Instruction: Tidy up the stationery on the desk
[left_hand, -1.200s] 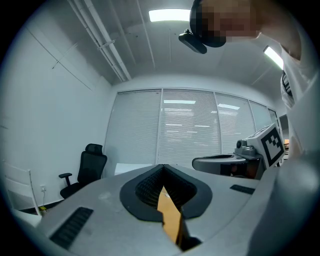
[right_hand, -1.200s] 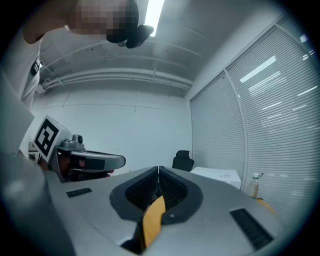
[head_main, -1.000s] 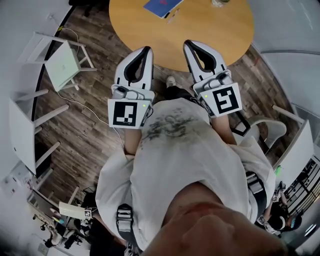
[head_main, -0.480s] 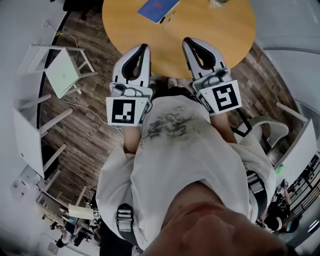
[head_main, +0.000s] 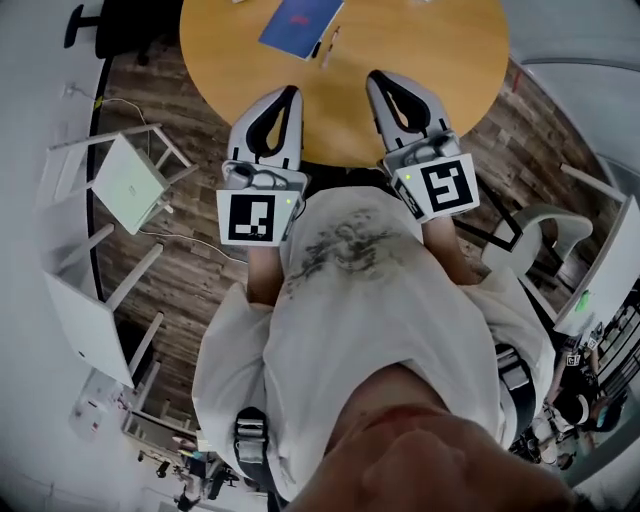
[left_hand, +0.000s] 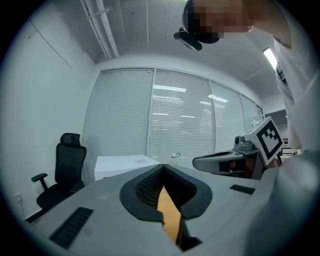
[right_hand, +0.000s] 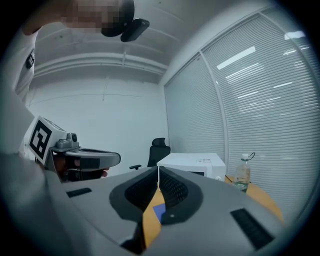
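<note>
Left tool (head_main: 289, 93), right tool (head_main: 377, 79): both pressed together, empty. Ahead on round surface (head_main: 440, 50): blue notebook (head_main: 300, 14), pen (head_main: 327, 48) beside.

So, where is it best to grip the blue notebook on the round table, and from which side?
Its near edge, toward the left corner, seems best. The blue notebook lies flat and angled on the round table, with a pen beside its right edge. So come low from the near-left side, where the left gripper is, and slide one jaw under it.
</note>
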